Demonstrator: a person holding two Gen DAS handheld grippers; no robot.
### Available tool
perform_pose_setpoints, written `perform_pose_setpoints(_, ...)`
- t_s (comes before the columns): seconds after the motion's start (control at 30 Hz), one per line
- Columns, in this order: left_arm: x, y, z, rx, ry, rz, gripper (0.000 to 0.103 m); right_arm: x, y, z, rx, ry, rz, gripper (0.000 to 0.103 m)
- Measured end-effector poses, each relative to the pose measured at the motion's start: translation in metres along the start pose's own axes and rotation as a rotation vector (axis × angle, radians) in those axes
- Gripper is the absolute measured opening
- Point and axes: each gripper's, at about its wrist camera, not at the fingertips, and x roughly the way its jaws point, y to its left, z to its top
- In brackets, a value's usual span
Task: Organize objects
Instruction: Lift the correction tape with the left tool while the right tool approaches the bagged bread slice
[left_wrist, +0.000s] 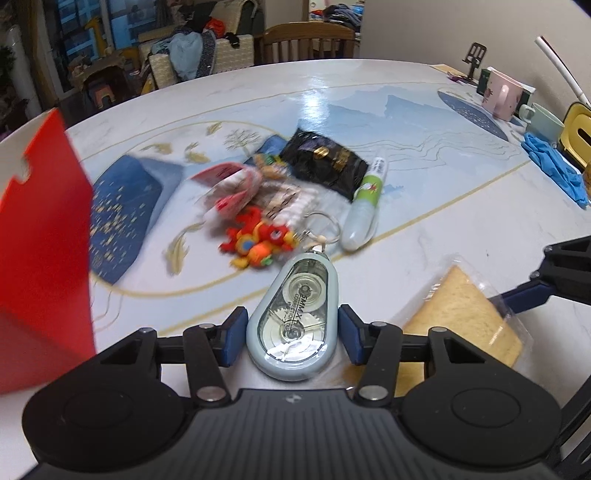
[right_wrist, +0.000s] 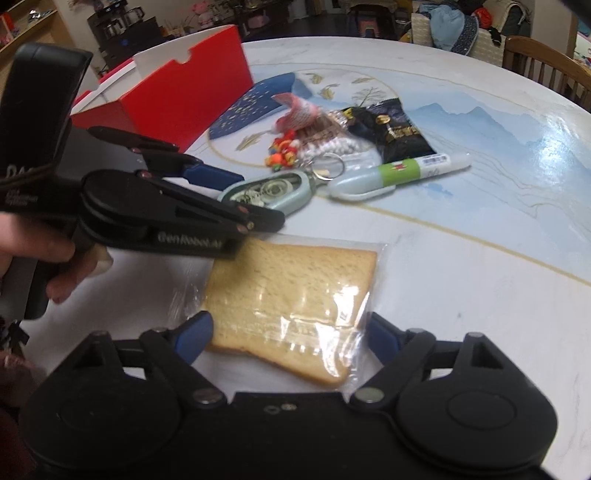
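- while the red box (right_wrist: 192, 88) is waiting nearby, the left gripper (left_wrist: 291, 334) is pinching the correction tape (left_wrist: 293, 314), ready for lifting
- the right gripper (right_wrist: 286, 338) is straddling the bagged bread (right_wrist: 291, 299), jaws spread

Wrapped bread slice (right_wrist: 291, 295) between gripper (right_wrist: 291, 336) pads

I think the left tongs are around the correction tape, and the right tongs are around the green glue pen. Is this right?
Not quite. The left tongs do flank the correction tape, but the right tongs are around the bagged bread slice, not the glue pen, as the right wrist view shows.
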Motion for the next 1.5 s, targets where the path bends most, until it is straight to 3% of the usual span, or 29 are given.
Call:
perform_pose_setpoints(0.23,-0.021,0.019,-0.019,-0.068,-0.010,0.019,0.052,-0.014,0.005,-0.007,-0.125,0.005,-0.013,0.085)
perform_pose_setpoints(0.33,-0.032,0.026,-0.024,-0.097,-0.023,0.020,0.052,-0.024,0.008,-0.003,-0.235,-0.021,-0.028,0.091)
perform_pose_setpoints(0.57,-0.049,0.033,-0.032,-0.134,-0.037,0.030,0.052,-0.030,0.032,0.006,-0.611,-0.047,-0.013,0.101)
perform_pose_setpoints(0.73,-0.062,0.037,-0.039,-0.163,-0.046,0.028,0.052,-0.009,0.050,0.006,-0.900,-0.002,0.003,0.102)
perform_pose_setpoints(0.9,-0.074,0.042,-0.048,-0.191,-0.054,0.033,0.052,0.014,0.056,0.001,-1.074,0.057,0.015,0.102)
perform_pose_setpoints(1.0,-0.080,0.045,-0.052,-0.205,-0.057,0.042,0.052,0.023,0.053,0.008,-1.052,0.090,0.056,0.103)
perform_pose_setpoints(1.23,-0.089,0.051,-0.057,-0.229,-0.067,0.048,0.052,0.043,0.026,0.032,-0.797,0.212,0.177,0.103)
perform_pose_setpoints(1.37,-0.091,0.053,-0.058,-0.225,-0.071,0.045,0.052,0.043,0.023,0.029,-0.730,0.177,0.164,0.102)
perform_pose_setpoints(1.5,-0.092,0.055,-0.058,-0.223,-0.076,0.034,0.052,0.037,0.023,0.024,-0.644,0.131,0.118,0.094)
